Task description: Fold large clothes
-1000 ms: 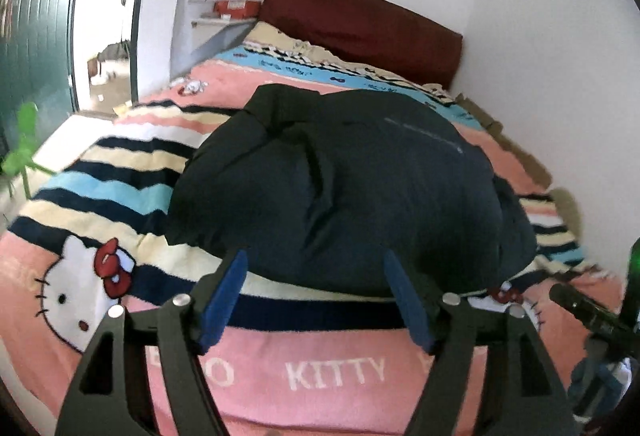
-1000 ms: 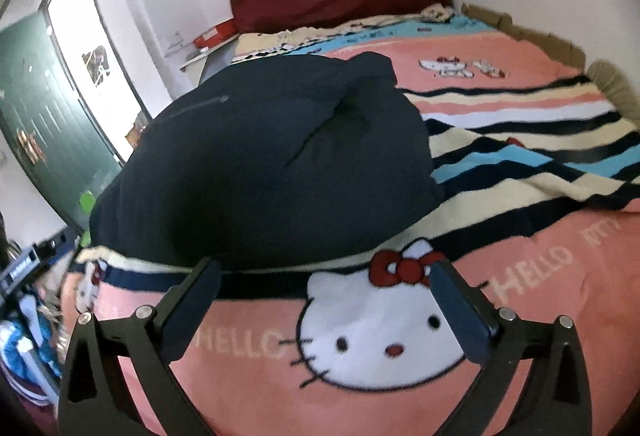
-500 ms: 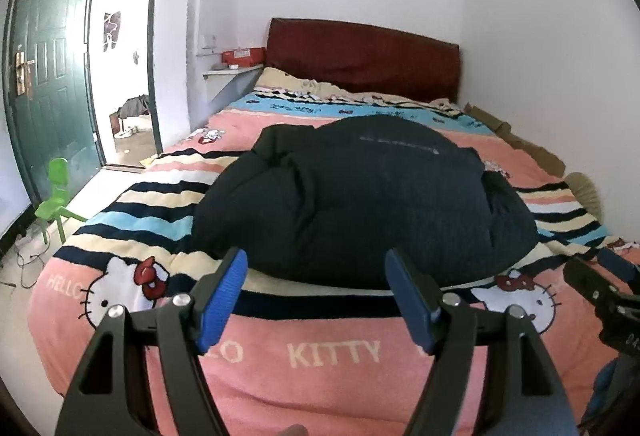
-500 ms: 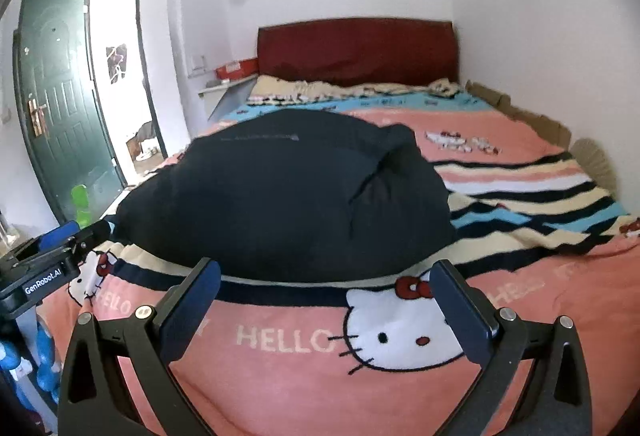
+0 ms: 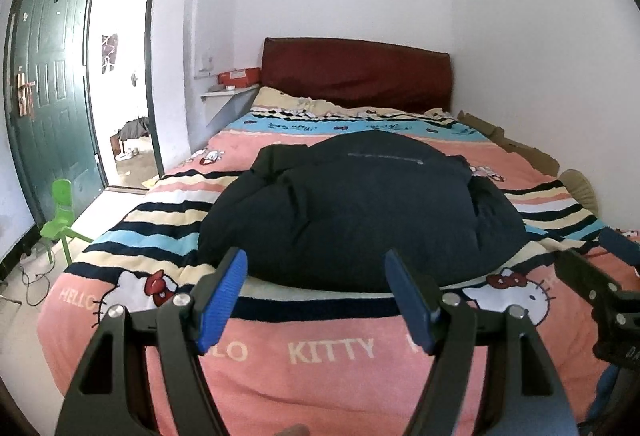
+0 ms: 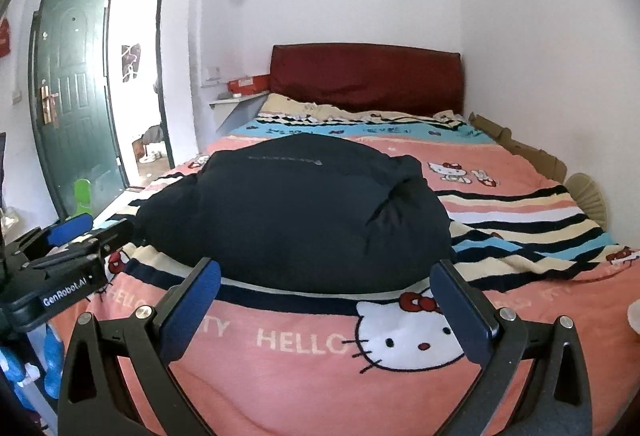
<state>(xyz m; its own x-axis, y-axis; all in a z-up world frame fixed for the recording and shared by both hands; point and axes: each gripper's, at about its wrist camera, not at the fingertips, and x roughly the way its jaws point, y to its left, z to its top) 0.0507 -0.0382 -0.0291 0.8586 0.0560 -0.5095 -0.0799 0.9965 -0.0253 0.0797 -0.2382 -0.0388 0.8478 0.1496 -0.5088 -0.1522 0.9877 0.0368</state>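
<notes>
Both grippers, left and right, stand spread wide with nothing between their blue pads (neither touches cloth). Just beyond them the dark padded jacket lies bunched on the Hello Kitty blanket.

Right tongs cut off by right edge in left view; jacket hides blanket beneath; doorway clutter too small to identify.

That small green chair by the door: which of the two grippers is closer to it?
Left. The left gripper is off the bed's foot on the door side, where the green chair stands. The right gripper is beside it, further from the door.
</notes>
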